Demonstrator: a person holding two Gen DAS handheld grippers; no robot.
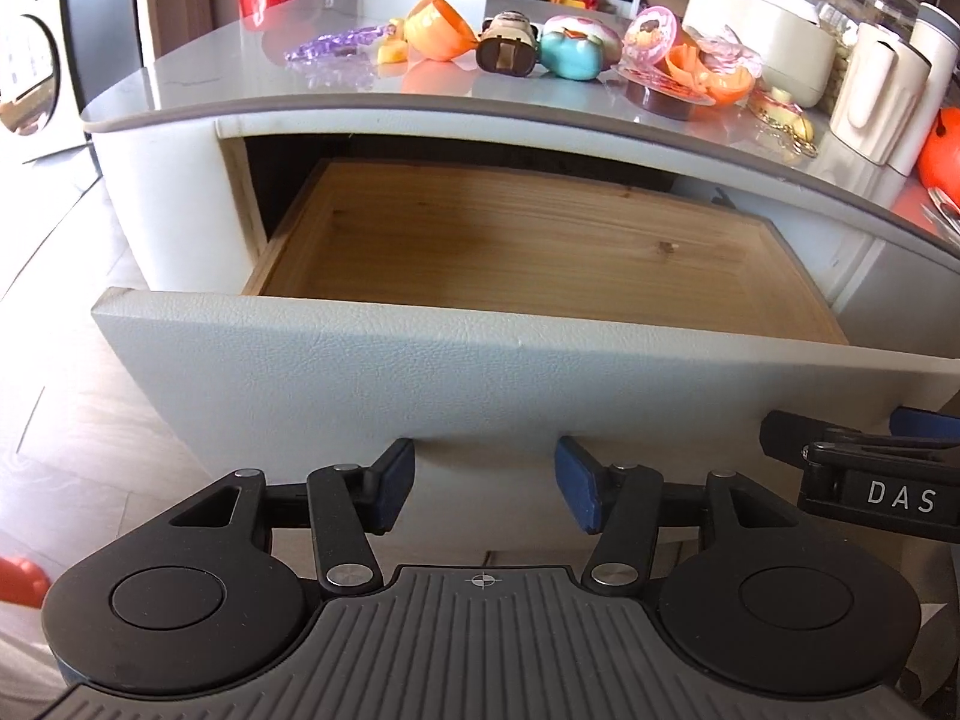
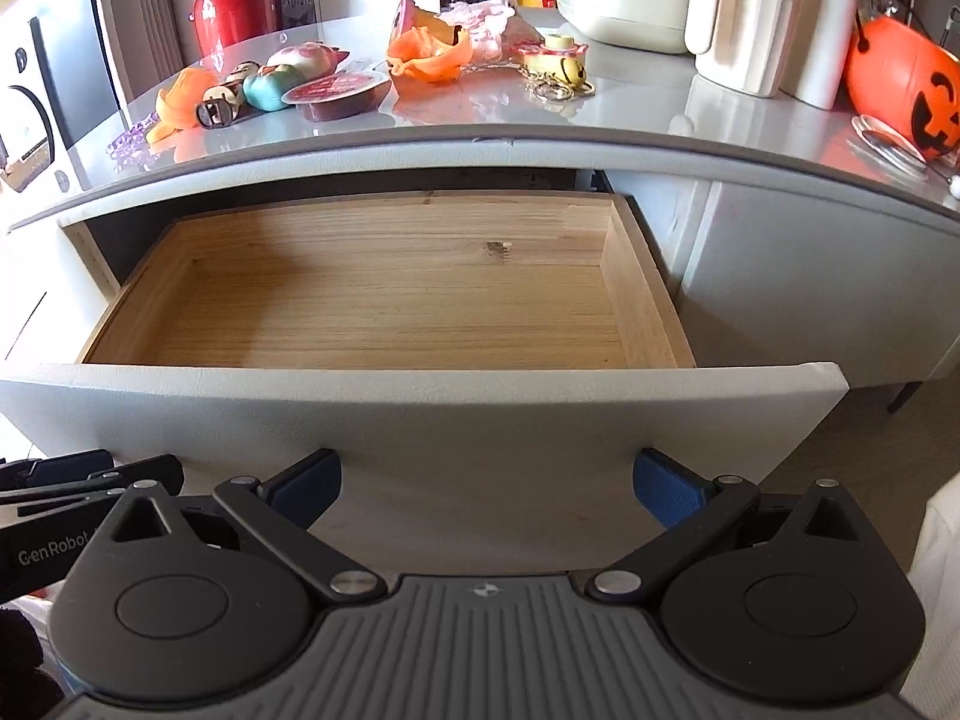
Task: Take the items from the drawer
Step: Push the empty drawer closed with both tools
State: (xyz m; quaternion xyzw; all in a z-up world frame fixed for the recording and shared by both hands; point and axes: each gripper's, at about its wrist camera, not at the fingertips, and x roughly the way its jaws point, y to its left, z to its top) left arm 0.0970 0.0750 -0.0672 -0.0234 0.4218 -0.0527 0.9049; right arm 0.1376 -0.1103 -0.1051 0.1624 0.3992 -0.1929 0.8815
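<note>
Drawer (image 2: 384,294) pulled out mid-frame, toys (image 2: 282,87) up top on the counter (image 2: 630,114). Left gripper (image 1: 485,486) and right gripper (image 2: 487,489) both released, grasping nothing, low by the drawer front.

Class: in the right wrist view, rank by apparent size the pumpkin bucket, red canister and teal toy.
1. pumpkin bucket, though it sits nearest
2. red canister
3. teal toy

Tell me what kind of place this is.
Probably a lived-in home, perhaps a living or utility room: a padded cabinet with an open wooden drawer, toys and a pumpkin bucket on its top, and what looks like a washing machine at the left.
</note>
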